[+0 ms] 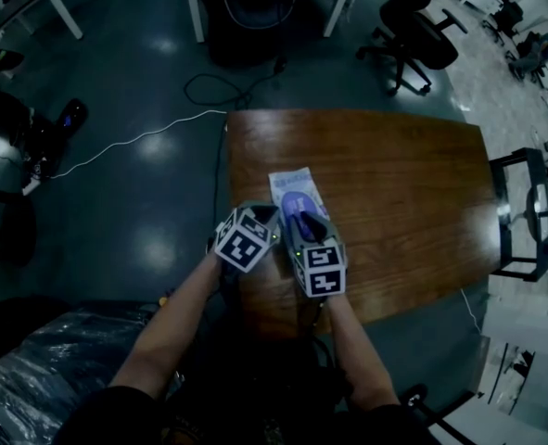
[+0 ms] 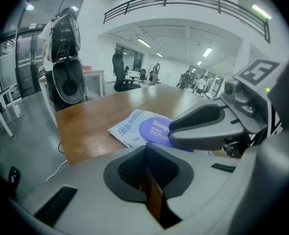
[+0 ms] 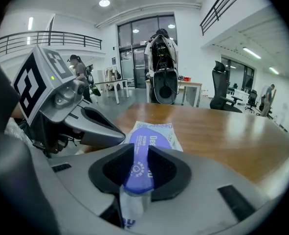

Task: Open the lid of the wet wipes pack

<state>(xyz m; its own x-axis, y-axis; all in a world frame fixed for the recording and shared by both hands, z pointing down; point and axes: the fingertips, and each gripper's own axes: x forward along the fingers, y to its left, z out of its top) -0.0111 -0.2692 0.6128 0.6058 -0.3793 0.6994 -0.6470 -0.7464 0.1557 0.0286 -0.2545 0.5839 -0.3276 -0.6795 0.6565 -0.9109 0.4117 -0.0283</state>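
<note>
The wet wipes pack (image 1: 290, 185), white and pale blue with a purple lid, lies flat on the brown wooden table (image 1: 403, 184) near its left edge. In the right gripper view my right gripper (image 3: 137, 153) is shut on the near end of the purple lid (image 3: 139, 168), with the pack (image 3: 156, 129) stretching away beyond the jaws. My left gripper (image 2: 145, 155) hovers just left of the pack (image 2: 132, 126); its jaws are together with nothing between them, only wood showing through the slit. In the head view both grippers sit side by side, left (image 1: 269, 213) and right (image 1: 301, 221).
The table's left edge (image 1: 229, 184) is close to the left gripper. On the dark floor lie a white cable (image 1: 144, 137) and a black one. A black office chair (image 1: 413, 31) stands beyond the table, and dark plastic wrap (image 1: 51, 360) is at lower left.
</note>
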